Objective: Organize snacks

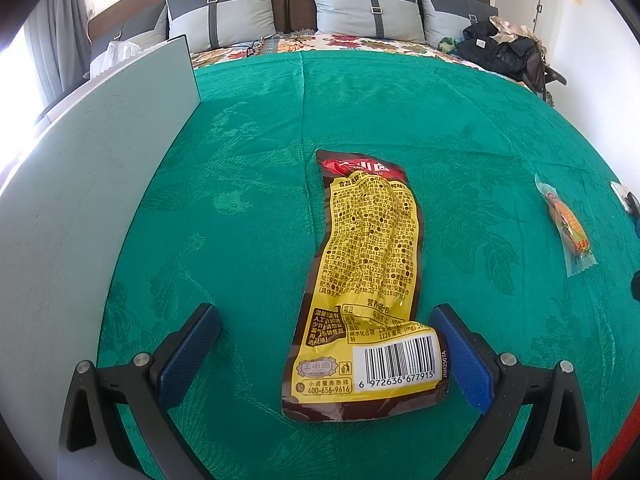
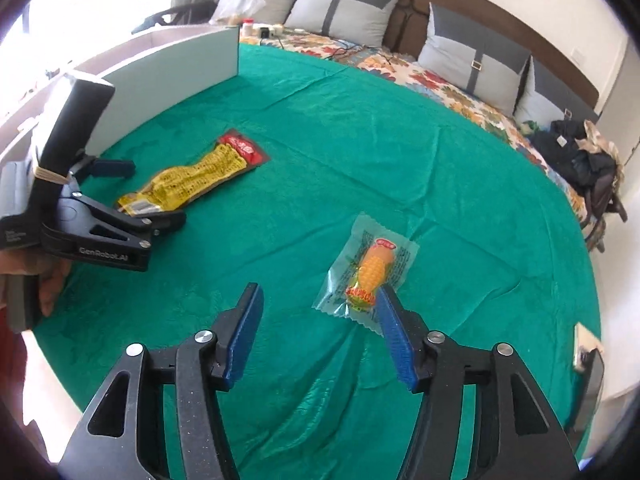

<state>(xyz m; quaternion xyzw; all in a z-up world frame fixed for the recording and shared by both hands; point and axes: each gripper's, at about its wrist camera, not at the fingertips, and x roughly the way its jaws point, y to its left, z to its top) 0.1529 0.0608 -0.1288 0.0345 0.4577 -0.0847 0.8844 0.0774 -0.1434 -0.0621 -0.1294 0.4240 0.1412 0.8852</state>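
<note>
left tongs (image 1: 324,356) open, straddling near end of yellow snack pack (image 1: 364,292); its long axis runs straight away from them along the green cloth (image 1: 440,112). right tongs (image 2: 320,336) open, empty; corn candy packet (image 2: 370,274) just ahead, touching the right pad. white box (image 1: 80,200) sits left, likely the destination.

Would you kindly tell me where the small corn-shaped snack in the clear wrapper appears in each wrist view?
Left wrist view: the corn snack lies at the far right edge, on the green cloth.
Right wrist view: the corn snack lies centre-right, just ahead of the right hand-held gripper, beside its right finger.
Shared landmark: the long yellow snack packet, left of it in both views.
</note>
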